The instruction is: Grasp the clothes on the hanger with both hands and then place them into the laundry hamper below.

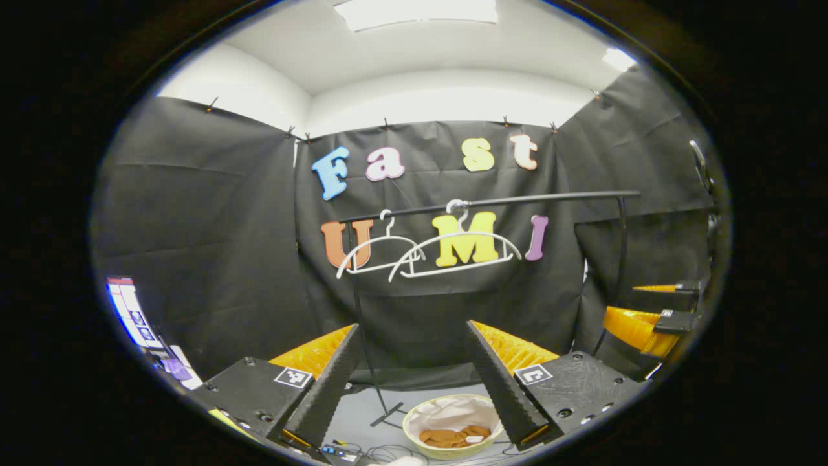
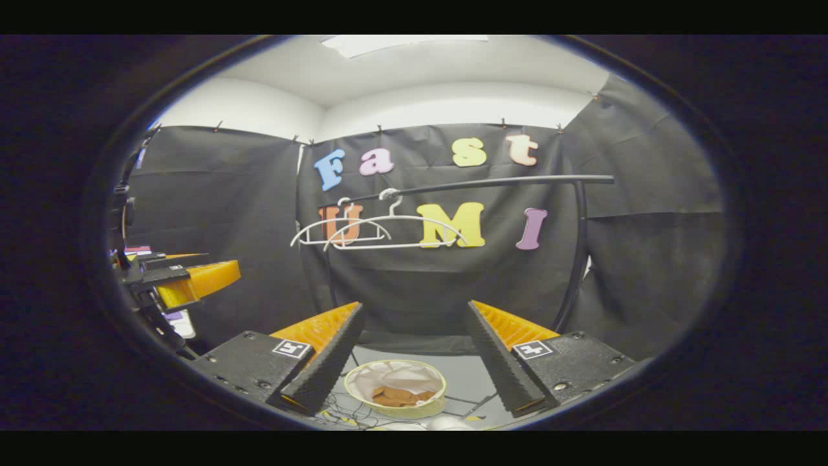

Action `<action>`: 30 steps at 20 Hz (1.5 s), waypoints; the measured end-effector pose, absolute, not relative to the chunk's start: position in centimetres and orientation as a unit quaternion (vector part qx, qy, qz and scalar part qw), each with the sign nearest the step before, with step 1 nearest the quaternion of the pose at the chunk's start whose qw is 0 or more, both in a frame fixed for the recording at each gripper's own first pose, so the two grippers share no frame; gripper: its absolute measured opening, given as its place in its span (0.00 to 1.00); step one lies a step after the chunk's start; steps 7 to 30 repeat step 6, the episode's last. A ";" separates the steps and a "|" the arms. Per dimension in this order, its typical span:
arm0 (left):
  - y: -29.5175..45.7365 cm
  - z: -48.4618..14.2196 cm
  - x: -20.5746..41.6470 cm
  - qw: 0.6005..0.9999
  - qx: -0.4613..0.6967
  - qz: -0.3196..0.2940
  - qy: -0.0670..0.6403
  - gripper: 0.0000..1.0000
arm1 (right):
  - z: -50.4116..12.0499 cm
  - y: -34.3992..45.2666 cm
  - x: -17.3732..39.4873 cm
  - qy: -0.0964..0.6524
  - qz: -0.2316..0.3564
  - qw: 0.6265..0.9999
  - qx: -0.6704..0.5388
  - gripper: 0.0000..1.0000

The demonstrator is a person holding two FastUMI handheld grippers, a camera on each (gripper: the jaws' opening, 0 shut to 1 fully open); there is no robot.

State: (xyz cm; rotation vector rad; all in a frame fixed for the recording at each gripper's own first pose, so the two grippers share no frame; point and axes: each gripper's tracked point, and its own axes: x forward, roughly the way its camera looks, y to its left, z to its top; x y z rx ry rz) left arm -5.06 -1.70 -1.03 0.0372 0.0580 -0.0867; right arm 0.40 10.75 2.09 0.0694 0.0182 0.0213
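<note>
The left tool (image 1: 414, 382) stands with its fingers spread wide and nothing between them; the right tool (image 2: 414, 362) is likewise spread and empty. Ahead of and above both tools, two bare white plastic hangers (image 1: 427, 252) hang side by side from a black metal rail (image 1: 491, 202). Below and just beyond the fingertips, a round pale-yellow laundry hamper (image 1: 414, 435) sits on the grey floor (image 1: 369, 404), holding white cloth (image 1: 453, 411) and a folded brown garment (image 1: 453, 435).

A recording booth: black cloth walls (image 1: 213, 213), ceiling light panel (image 1: 417, 11), floor cables (image 2: 336, 408).
</note>
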 end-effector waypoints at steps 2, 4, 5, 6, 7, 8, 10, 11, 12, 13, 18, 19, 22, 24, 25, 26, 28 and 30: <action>-1.8 0.2 -5.2 0.999 0.019 -0.041 0.017 0.99 | 2.5 10.0 -0.2 0.000 0.001 0.999 0.038 1.00; -2.5 0.9 -5.5 0.999 0.023 -0.046 0.012 0.99 | 2.8 10.0 -0.3 -0.003 0.000 0.999 0.049 1.00; -2.6 1.3 -5.7 0.999 0.024 -0.048 0.007 0.99 | 2.9 10.0 -0.2 -0.006 -0.002 0.999 0.053 1.00; -2.8 1.8 -5.7 0.998 0.026 -0.049 0.000 0.98 | 3.3 9.9 -0.3 -0.010 -0.006 0.998 0.055 1.00; -2.8 1.8 -5.7 0.998 0.026 -0.049 0.000 0.98 | 3.3 9.9 -0.3 -0.010 -0.006 0.998 0.055 1.00; -2.8 1.8 -5.7 0.998 0.026 -0.049 0.000 0.98 | 3.3 9.9 -0.3 -0.010 -0.006 0.998 0.055 1.00; -2.8 1.8 -5.7 0.998 0.026 -0.049 0.000 0.98 | 3.3 9.9 -0.3 -0.010 -0.006 0.998 0.055 1.00; -2.8 1.8 -5.7 0.998 0.026 -0.049 0.000 0.98 | 3.3 9.9 -0.3 -0.010 -0.006 0.998 0.055 1.00; -2.8 1.8 -5.7 0.998 0.026 -0.049 0.000 0.98 | 3.3 9.9 -0.3 -0.010 -0.006 0.998 0.055 1.00; -2.8 1.8 -5.7 0.998 0.026 -0.049 0.000 0.98 | 3.3 9.9 -0.3 -0.010 -0.006 0.998 0.055 1.00; -2.8 1.8 -5.7 0.998 0.026 -0.049 0.000 0.98 | 3.3 9.9 -0.3 -0.010 -0.006 0.998 0.055 1.00; -2.8 1.8 -5.7 0.998 0.026 -0.049 0.000 0.98 | 3.3 9.9 -0.3 -0.010 -0.006 0.998 0.055 1.00; -2.8 1.8 -5.7 0.998 0.026 -0.049 0.000 0.98 | 3.3 9.9 -0.3 -0.010 -0.006 0.998 0.055 1.00; -2.8 1.8 -5.7 0.998 0.026 -0.049 0.000 0.98 | 3.3 9.9 -0.3 -0.010 -0.006 0.998 0.055 1.00; -2.8 1.8 -5.7 0.998 0.026 -0.049 0.000 0.98 | 3.3 9.9 -0.3 -0.010 -0.006 0.998 0.055 1.00; -2.8 1.8 -5.7 0.998 0.026 -0.049 0.000 0.98 | 3.3 9.9 -0.3 -0.010 -0.006 0.998 0.055 1.00; -2.8 1.8 -5.7 0.998 0.026 -0.049 0.000 0.98 | 3.3 9.9 -0.3 -0.010 -0.006 0.998 0.055 1.00; -2.8 1.8 -5.7 0.998 0.026 -0.049 0.000 0.98 | 3.3 9.9 -0.3 -0.010 -0.006 0.998 0.055 1.00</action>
